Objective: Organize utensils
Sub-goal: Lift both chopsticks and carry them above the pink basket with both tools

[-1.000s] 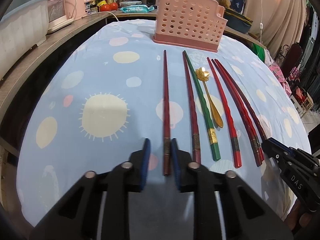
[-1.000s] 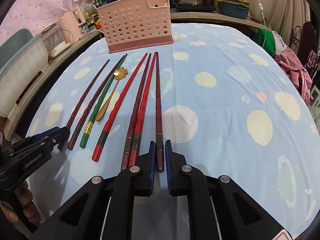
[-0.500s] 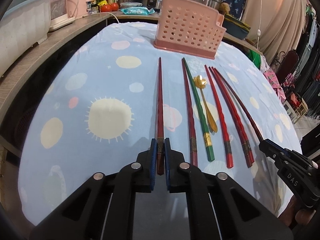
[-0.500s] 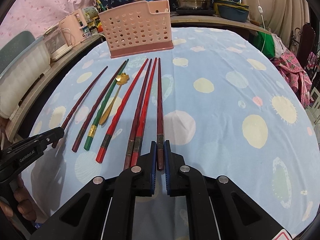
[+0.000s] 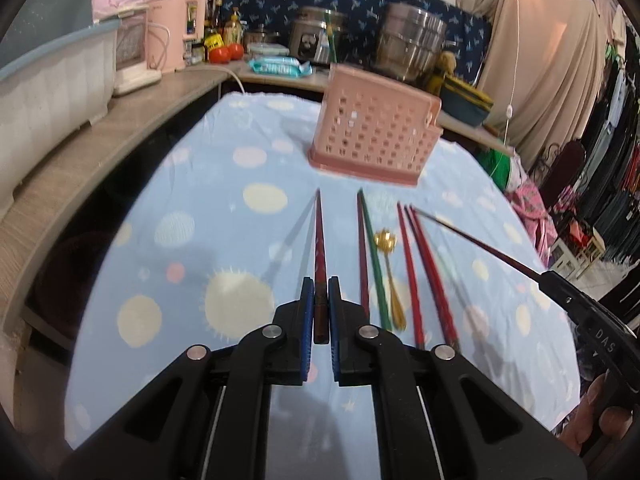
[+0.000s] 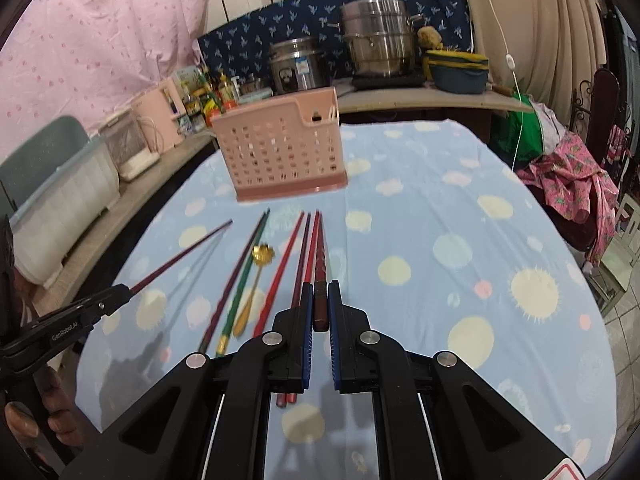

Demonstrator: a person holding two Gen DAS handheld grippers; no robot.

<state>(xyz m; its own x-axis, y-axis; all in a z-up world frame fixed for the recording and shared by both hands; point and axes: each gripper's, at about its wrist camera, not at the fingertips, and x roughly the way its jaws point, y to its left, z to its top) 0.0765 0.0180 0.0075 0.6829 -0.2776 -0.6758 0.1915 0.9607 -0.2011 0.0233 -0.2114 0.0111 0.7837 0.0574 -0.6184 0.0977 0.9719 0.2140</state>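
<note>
Both grippers are clenched: our left gripper grasps a dark red chopstick, our right gripper another chopstick, both lifted off the blue tablecloth. Between them the remaining chopsticks and gold spoon lie side by side. At the far edge stands the pink basket, with open cloth to our right.

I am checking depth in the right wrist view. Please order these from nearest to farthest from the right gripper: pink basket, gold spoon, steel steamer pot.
1. gold spoon: on the cloth, left of the right gripper.
2. pink basket: ahead, mid-table.
3. steel steamer pot: back counter.
</note>
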